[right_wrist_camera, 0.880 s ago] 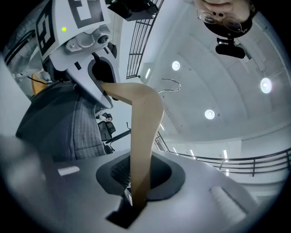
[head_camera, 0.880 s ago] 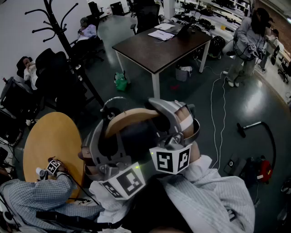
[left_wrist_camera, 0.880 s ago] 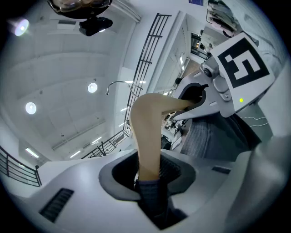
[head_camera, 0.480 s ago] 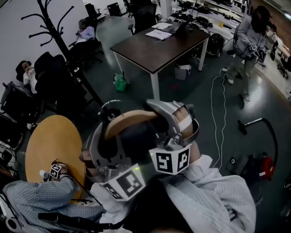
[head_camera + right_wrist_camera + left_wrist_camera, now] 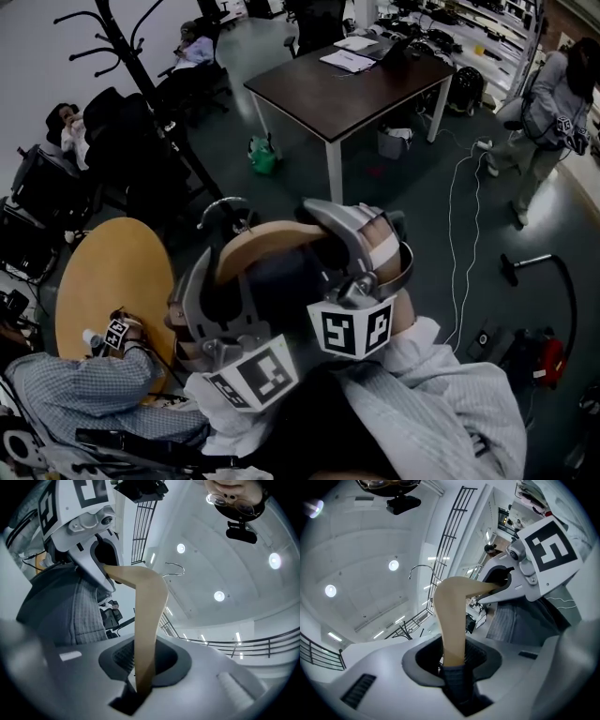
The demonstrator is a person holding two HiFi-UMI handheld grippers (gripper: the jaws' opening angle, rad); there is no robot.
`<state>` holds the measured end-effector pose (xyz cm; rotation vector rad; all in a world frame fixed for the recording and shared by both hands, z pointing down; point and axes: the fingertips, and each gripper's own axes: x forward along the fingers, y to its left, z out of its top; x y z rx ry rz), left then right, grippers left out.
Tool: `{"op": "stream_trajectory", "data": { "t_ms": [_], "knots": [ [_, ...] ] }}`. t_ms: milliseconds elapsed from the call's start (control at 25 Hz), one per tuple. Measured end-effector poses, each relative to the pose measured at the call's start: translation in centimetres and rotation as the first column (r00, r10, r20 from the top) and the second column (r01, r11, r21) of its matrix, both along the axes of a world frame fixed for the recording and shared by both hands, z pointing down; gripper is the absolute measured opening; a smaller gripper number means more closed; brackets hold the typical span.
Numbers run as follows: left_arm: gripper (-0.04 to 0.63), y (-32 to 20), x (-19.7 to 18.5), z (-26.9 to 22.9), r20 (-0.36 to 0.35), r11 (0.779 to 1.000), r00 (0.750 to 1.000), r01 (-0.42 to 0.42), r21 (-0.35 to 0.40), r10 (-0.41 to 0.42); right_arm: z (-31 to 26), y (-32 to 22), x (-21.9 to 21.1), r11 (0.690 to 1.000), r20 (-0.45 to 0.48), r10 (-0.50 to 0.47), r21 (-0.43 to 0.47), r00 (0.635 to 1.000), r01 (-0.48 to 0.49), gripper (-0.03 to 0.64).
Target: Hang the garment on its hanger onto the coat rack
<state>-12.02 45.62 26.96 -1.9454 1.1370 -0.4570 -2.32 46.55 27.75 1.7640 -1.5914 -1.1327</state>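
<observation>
Jaws grip the hanger [image 5: 272, 239], centre frame: my left gripper [image 5: 208, 281] pinches one arm through the soft dark garment [image 5: 281, 286], my right gripper [image 5: 366, 246] bare wood. I judge it stiff, light, safest held by both arms; coat rack [image 5: 138, 70] upper left.

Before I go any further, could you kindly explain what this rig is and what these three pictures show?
No robot here: a person holds hand-operated tongs, one pair per hand. The head view looks down from a camera on their head; each gripper view rides on its tool, looking along it. The left tongs and right tongs each clamp one arm of a wooden hanger carrying a dark garment. The coat rack stands upper left, beyond a round wooden table; papers lie on the dark table.
</observation>
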Motion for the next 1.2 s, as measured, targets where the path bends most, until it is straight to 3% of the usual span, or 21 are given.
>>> {"op": "stream_trajectory", "data": {
  "t_ms": [320,840,1200],
  "knots": [
    [0.106,-6.3,0.9,1.7,0.012,0.999,0.999,0.033,-0.036,-0.032,1.4,-6.6,0.9,0.999,0.003,-0.031,-0.022,1.000,0.031,0.058],
    [0.106,-28.6,3.2,-0.2,-0.014,1.000,1.000,0.021,0.000,-0.021,-0.4,-28.8,3.2,0.999,0.005,-0.032,0.019,0.999,0.032,0.057],
    [0.106,-40.2,4.6,1.4,-0.014,0.997,0.997,0.072,-0.010,-0.072,1.2,-41.0,4.6,0.996,0.010,-0.092,-0.004,0.996,0.092,0.058]
  ]
}}
